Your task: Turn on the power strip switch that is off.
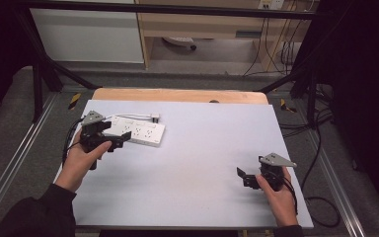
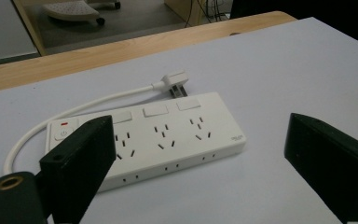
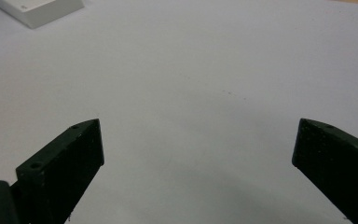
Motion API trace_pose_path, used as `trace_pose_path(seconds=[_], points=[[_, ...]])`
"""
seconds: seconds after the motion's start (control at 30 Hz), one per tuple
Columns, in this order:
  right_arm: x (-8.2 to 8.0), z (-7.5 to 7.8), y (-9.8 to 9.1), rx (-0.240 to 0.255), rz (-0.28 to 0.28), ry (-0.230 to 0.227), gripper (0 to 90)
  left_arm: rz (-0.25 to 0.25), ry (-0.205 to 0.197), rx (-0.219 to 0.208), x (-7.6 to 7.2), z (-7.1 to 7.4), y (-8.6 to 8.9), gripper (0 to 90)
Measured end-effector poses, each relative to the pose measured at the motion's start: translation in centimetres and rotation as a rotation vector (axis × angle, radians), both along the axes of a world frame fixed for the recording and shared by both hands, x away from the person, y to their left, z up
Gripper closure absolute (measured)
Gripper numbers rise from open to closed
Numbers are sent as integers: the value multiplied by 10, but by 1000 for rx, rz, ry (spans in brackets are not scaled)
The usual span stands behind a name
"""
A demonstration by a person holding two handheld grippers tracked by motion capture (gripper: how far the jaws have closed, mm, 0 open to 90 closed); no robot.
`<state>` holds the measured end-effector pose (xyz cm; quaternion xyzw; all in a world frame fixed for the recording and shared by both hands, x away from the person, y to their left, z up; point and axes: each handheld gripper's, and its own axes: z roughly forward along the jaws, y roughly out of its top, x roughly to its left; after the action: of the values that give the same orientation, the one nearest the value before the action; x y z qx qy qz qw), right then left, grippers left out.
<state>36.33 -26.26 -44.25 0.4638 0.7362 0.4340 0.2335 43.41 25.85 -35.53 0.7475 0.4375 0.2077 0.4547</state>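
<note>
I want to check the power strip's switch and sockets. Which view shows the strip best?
The left gripper view: the power strip lies close and whole, with its sockets, switch and cord plain. The high view shows it small, its near end partly behind the left gripper. The right gripper view catches just one white corner.

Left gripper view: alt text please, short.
A white power strip lies on a pale table, its cord looping round to the plug behind it. The left tool hangs open just short of it, jaws wide apart.
</note>
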Motion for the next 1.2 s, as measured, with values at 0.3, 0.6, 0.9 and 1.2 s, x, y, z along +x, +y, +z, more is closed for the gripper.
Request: trace_pose_path(seconds=[0.3, 0.6, 0.9, 1.2], points=[[0, 0, -1, 6, -2, 5, 25, 12, -11, 8, 18, 5, -3, 92], [-1, 0, -2, 12, 1, 3, 25, 12, -28, 23, 35, 14, -8, 93], [-1, 0, -3, 9, 2, 1, 25, 5, -37, 33, 47, 11, -17, 93], [-1, -1, -3, 6, 4, 3, 25, 30, -51, 16, 61, 4, -17, 96]])
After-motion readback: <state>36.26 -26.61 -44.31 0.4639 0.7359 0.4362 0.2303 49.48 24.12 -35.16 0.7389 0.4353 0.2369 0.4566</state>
